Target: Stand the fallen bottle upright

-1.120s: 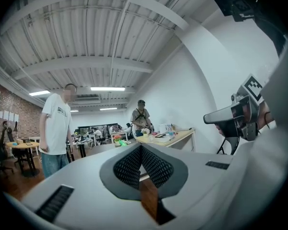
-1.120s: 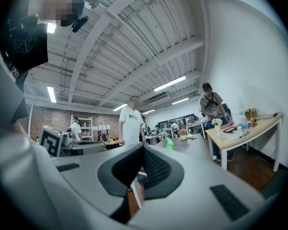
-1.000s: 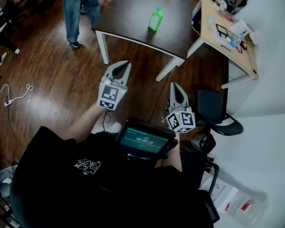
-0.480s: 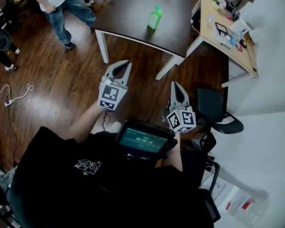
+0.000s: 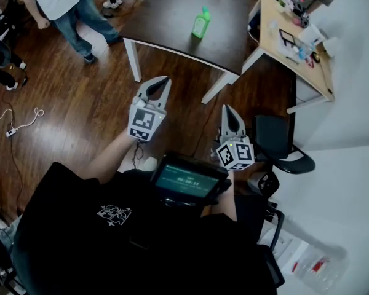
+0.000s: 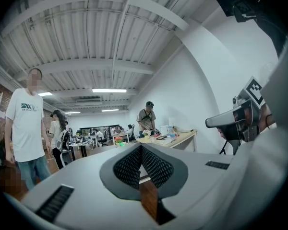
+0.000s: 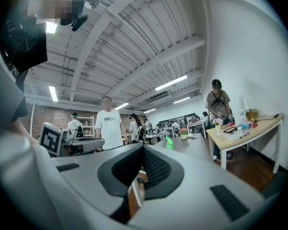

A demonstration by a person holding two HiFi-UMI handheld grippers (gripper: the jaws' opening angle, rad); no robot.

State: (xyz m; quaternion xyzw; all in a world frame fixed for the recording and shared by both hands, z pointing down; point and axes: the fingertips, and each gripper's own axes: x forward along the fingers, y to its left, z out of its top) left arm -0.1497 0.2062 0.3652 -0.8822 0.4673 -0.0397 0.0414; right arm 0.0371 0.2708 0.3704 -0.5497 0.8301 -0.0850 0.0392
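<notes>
Presently left tongs (image 5: 159, 82) and right tongs (image 5: 227, 109) sit clenched, both empty, well apart from the green bottle (image 5: 201, 24).

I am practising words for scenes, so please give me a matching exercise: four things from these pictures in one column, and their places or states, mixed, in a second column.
Column one:
1. green bottle
2. white cable
3. black chair
4. left gripper

Column two:
A. lying on the wooden floor
B. shut, holding nothing
C. standing on the dark table
D. to the right of the right gripper

Pairs: 1-C, 2-A, 3-D, 4-B.
</notes>
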